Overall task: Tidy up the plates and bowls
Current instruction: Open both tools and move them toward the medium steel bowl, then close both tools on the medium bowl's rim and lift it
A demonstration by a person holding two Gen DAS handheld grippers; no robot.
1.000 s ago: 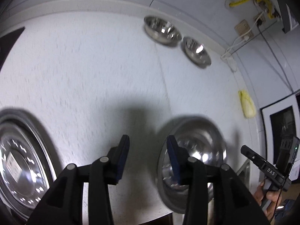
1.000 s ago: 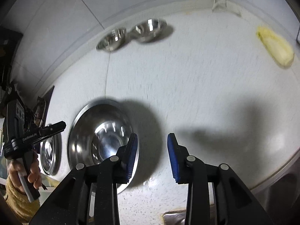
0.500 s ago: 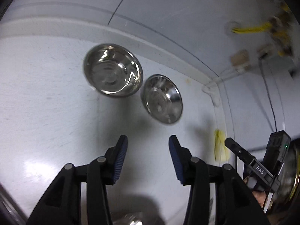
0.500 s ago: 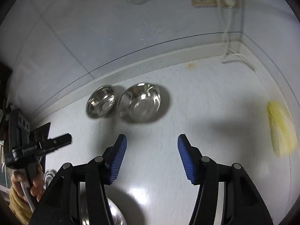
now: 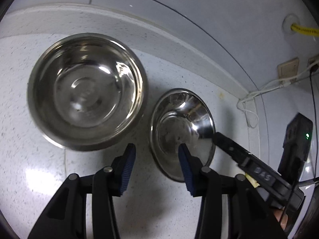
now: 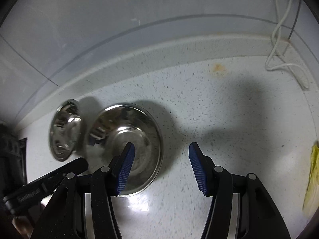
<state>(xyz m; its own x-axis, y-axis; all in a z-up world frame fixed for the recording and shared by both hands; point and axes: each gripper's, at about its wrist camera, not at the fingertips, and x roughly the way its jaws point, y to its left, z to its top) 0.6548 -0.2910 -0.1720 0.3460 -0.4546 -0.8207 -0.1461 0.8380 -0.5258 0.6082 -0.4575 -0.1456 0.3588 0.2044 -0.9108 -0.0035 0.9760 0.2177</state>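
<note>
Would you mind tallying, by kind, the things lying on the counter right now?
Steel bowls: 2, a larger one and a smaller one.
Yellow rags: 1.
White cords: 1.
Total: 4.

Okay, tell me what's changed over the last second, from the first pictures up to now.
Both grippers left the big bowl and plate at the counter's front edge and advanced on the two bowls by the wall. The left gripper and right gripper, both open and empty, now flank the shallow bowl. The deep bowl stayed put.
</note>
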